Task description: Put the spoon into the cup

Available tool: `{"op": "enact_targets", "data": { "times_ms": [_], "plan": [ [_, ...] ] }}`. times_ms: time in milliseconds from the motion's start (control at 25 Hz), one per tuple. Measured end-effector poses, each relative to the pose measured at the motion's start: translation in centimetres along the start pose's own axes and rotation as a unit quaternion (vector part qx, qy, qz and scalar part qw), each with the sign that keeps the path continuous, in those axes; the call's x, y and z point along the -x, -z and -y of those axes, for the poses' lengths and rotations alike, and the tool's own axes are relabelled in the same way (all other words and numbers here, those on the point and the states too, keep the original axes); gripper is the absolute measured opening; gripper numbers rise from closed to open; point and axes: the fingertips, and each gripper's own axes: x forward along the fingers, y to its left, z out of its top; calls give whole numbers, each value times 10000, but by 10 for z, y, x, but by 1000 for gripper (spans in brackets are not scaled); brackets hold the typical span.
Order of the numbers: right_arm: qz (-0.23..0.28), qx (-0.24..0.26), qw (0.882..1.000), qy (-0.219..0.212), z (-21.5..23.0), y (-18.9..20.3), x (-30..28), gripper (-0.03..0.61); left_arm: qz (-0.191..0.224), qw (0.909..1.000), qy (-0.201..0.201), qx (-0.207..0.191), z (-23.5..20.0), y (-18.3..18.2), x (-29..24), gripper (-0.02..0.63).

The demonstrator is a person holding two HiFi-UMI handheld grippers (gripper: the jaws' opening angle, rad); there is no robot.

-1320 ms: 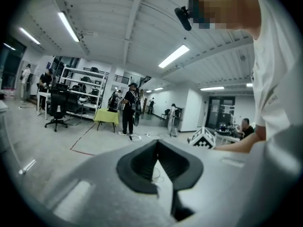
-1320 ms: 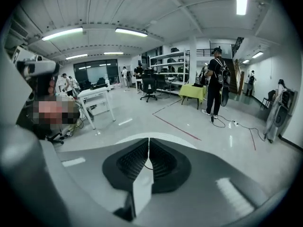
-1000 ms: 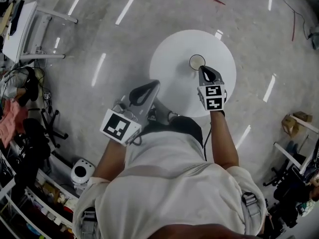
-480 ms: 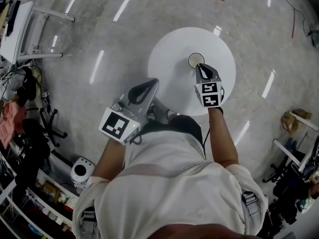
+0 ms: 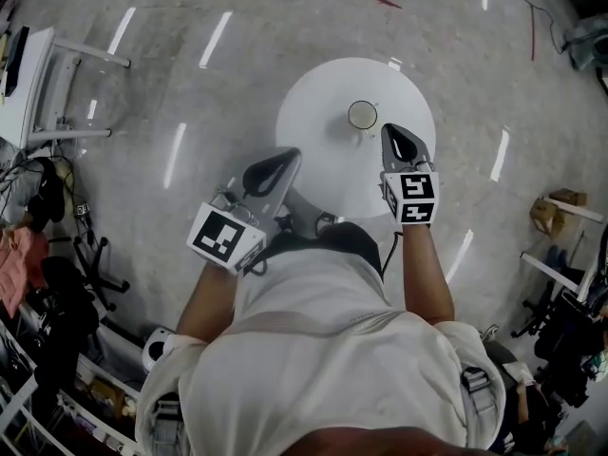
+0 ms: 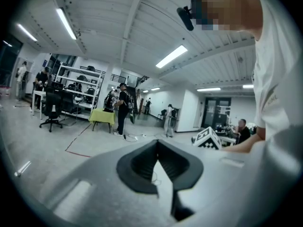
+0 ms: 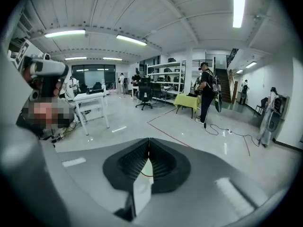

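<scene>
A small white cup (image 5: 363, 114) stands near the middle of the round white table (image 5: 318, 122). I cannot make out the spoon in any view. My right gripper (image 5: 388, 127) hovers just right of and nearer than the cup, a little apart from it, with its jaws shut and nothing seen between them. My left gripper (image 5: 293, 153) is held over the table's near left edge, also shut with nothing in it. Both gripper views look out across the room, so the left gripper (image 6: 157, 142) and the right gripper (image 7: 149, 140) show only closed tips.
The table stands on a shiny grey concrete floor. A white desk (image 5: 28, 74) is at the far left, with chairs and clutter (image 5: 57, 283) along the left wall. Shelving and boxes (image 5: 560, 217) are at the right. People stand far off in the room.
The right gripper's tip was at the cup's rim; it has drawn back toward me and slightly right, leaving a gap. The left gripper has barely moved.
</scene>
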Motion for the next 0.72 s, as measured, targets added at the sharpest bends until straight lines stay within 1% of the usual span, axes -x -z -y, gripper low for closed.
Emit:
{"op": "enact_targets", "data": {
  "times_ms": [160,360,440,600,720],
  "plan": [
    [305,-36,9994,166,-20,-16,41,5,168,9993,311,-155,19,-14,15,3],
    [625,-132,9978,191,-63,-35,97,5,410,9959,742,-322,47,-37,40,3],
    [835,-182,9961,212,-72,-48,128,5,529,9934,925,-435,63,-47,45,3],
    [1408,-156,9887,494,-75,-79,195,5,770,9868,1235,-703,98,-67,48,3],
    [1816,-79,9809,690,-84,-106,231,5,911,9830,1371,-812,110,-79,58,3]
  ]
}}
